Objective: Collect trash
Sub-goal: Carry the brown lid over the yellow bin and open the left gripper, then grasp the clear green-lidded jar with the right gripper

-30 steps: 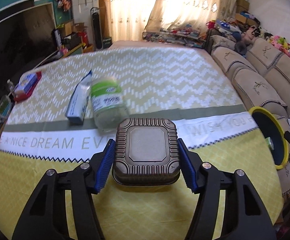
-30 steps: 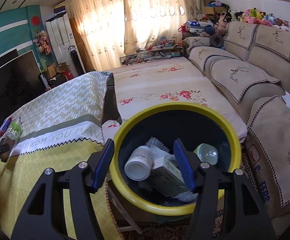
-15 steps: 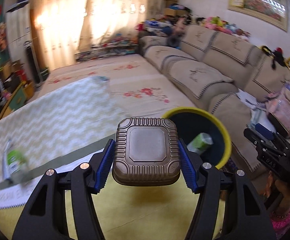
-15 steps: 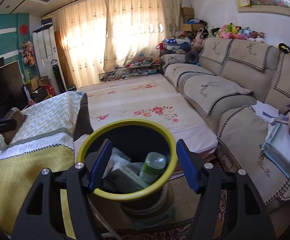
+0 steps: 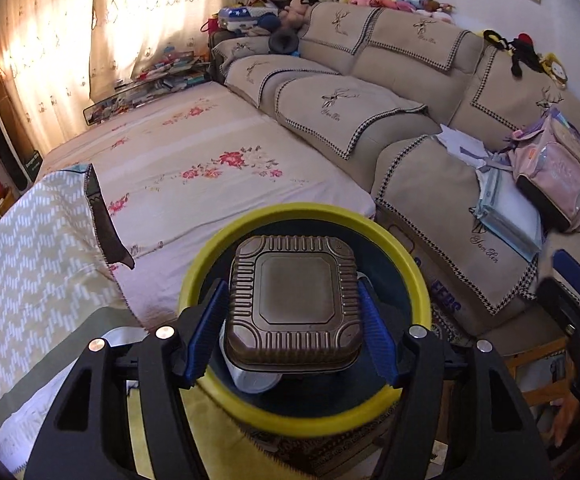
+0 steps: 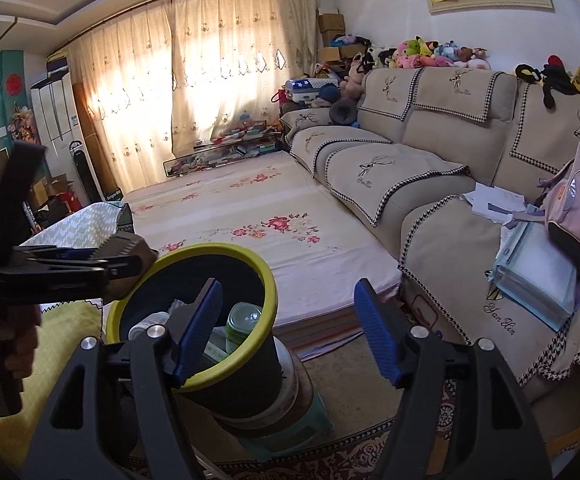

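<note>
The container (image 5: 294, 308) is sitting between the jaws of the left gripper (image 5: 292, 334), over the bin (image 5: 310, 420). The bed (image 5: 209, 168) is lying behind the bin, and the sofa (image 5: 410, 120) is standing at the right, beside the bed.

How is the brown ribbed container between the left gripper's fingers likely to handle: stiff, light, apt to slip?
The brown ribbed container looks like thin moulded plastic, so probably light and somewhat flexible. Its ribbed sides likely give the left gripper decent purchase. The jaws have just been opening, so it may drop into the yellow-rimmed bin below.
</note>
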A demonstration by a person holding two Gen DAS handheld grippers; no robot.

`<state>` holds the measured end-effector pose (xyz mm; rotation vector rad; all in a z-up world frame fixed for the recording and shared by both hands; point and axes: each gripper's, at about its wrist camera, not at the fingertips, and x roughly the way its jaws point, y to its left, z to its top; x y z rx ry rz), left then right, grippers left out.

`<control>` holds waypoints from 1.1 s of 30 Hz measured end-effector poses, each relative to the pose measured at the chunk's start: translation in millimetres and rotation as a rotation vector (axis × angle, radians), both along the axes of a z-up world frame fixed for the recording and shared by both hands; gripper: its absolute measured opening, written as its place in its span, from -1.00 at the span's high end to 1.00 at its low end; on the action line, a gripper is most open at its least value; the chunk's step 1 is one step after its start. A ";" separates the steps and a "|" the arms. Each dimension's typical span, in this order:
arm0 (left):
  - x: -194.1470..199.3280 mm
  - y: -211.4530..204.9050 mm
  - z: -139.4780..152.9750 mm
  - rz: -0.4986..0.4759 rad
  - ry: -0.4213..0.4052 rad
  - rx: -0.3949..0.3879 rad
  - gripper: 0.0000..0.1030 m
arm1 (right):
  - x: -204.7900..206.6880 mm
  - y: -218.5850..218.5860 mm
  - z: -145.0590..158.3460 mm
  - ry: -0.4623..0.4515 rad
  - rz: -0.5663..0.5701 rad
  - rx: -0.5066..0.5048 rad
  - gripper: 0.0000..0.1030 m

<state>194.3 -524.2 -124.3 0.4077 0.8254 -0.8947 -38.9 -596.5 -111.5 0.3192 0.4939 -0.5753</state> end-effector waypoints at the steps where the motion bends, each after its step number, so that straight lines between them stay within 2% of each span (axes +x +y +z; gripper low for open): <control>1: 2.7 -2.8 -3.4 0.010 -0.004 0.002 -0.46 | -0.6 0.3 -0.7 -0.002 0.001 0.001 -0.28; 4: 8.2 -1.9 -4.0 0.032 -0.005 -0.009 -0.55 | 0.8 0.8 -2.2 -0.003 0.007 0.008 -0.28; 7: 6.2 14.1 7.8 0.045 -0.013 -0.044 -0.64 | 4.1 0.9 -4.0 -0.002 0.019 0.017 -0.28; 12: -11.6 75.9 48.6 0.101 -0.078 -0.141 -0.76 | 15.8 12.0 -4.4 -0.002 0.065 0.025 -0.32; 19: -33.6 194.2 88.7 0.263 -0.169 -0.207 -0.86 | 55.0 60.8 -0.3 -0.008 0.221 0.024 -0.33; 22: -42.2 265.7 98.3 0.391 -0.218 -0.206 -0.87 | 82.9 96.7 1.9 -0.007 0.324 0.027 -0.36; 28: -54.9 396.1 102.2 0.634 -0.254 -0.213 -0.90 | 136.4 179.9 12.5 0.005 0.534 0.025 -0.36; 33: -64.3 478.2 94.4 0.776 -0.269 -0.212 -0.90 | 177.0 254.8 26.6 0.019 0.703 0.036 -0.36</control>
